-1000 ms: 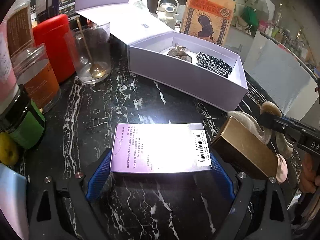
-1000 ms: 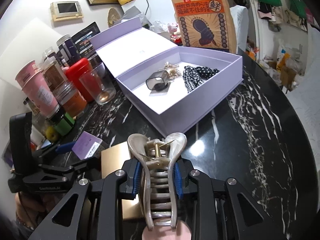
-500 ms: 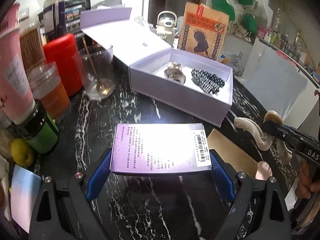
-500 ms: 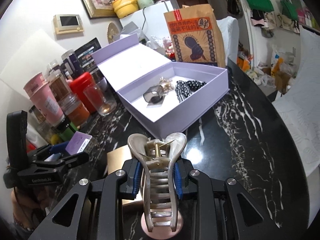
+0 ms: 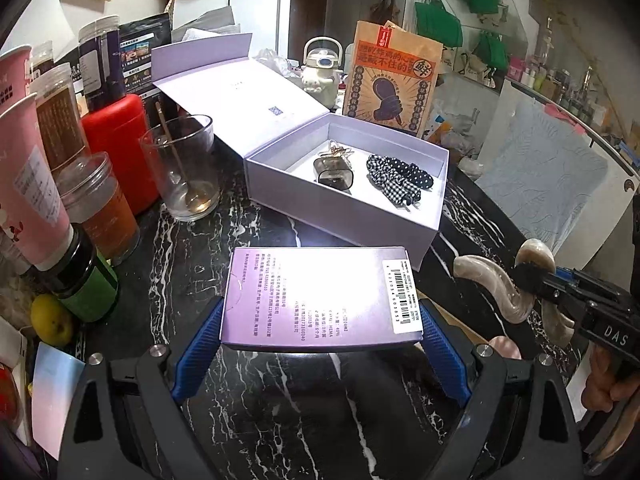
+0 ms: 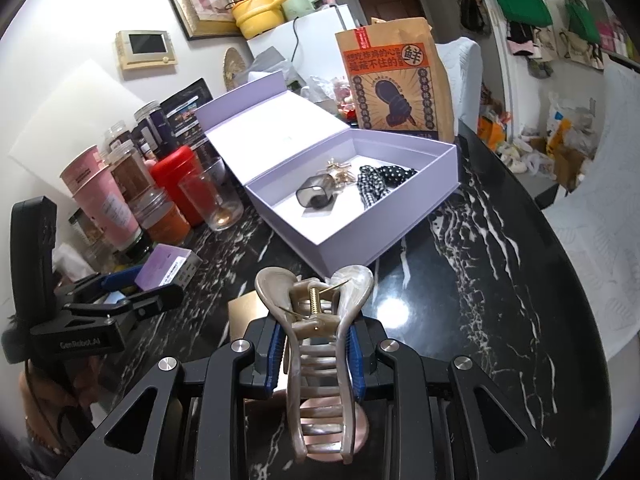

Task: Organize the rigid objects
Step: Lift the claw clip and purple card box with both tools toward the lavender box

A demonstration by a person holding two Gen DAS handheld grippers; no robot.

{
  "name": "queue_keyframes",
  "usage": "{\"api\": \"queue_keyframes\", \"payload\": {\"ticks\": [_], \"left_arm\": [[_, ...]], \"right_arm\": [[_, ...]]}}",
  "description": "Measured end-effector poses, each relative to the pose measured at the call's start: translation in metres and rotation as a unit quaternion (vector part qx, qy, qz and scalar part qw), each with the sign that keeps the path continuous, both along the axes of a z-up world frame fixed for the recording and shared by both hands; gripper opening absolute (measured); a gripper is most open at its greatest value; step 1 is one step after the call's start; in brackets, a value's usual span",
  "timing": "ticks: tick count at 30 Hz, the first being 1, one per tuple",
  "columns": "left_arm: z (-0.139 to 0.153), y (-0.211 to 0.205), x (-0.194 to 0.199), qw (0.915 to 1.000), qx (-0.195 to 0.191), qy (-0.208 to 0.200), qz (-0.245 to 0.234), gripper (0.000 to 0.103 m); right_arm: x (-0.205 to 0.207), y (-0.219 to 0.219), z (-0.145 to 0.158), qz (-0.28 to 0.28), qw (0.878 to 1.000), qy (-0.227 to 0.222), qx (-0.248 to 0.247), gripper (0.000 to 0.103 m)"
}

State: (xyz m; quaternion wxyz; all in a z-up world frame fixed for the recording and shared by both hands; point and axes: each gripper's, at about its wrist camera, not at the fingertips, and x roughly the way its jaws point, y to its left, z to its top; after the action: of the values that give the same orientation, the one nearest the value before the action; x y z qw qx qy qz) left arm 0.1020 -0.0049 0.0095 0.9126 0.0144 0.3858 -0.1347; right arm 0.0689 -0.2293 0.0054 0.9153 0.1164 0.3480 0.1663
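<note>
My left gripper (image 5: pixel 320 340) is shut on a flat purple carton (image 5: pixel 320 300) with a barcode label, held above the black marble table (image 5: pixel 256 400). Its blue pads (image 5: pixel 198 344) press the carton's two short sides. My right gripper (image 6: pixel 316 356) is shut on a beige marbled hair claw clip (image 6: pixel 316 340), also seen at the right of the left wrist view as the clip (image 5: pixel 500 292). Ahead of both stands an open lilac gift box (image 5: pixel 344 216) holding a smoky grey clip (image 5: pixel 334 170), a gold hairpin and a black-and-white scrunchie (image 5: pixel 396 178).
A gold box (image 6: pixel 246 316) and a pink round thing (image 6: pixel 332 432) lie on the table under the right gripper. Left of the gift box crowd a glass with a spoon (image 5: pixel 184 168), a red canister (image 5: pixel 116 148), jars and pink cups. A brown paper bag (image 5: pixel 392 80) stands behind the box.
Both grippers have risen from the table with what they hold. The gift box now sits lower and farther in both views, and the gold box has slipped below the left gripper's carton.
</note>
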Motion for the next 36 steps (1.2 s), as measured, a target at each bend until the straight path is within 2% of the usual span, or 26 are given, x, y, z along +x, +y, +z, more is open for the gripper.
{"api": "queue_keyframes", "payload": {"ticks": [14, 36], "left_arm": [[0.015, -0.016, 0.008, 0.9997, -0.005, -0.008, -0.021, 0.093], [0.034, -0.038, 0.052, 0.9986, -0.009, -0.017, -0.049, 0.093]], "right_arm": [[-0.001, -0.001, 0.009, 0.006, 1.000, 0.002, -0.003, 0.027], [0.024, 0.002, 0.039, 0.025, 0.999, -0.018, -0.012, 0.027]]}}
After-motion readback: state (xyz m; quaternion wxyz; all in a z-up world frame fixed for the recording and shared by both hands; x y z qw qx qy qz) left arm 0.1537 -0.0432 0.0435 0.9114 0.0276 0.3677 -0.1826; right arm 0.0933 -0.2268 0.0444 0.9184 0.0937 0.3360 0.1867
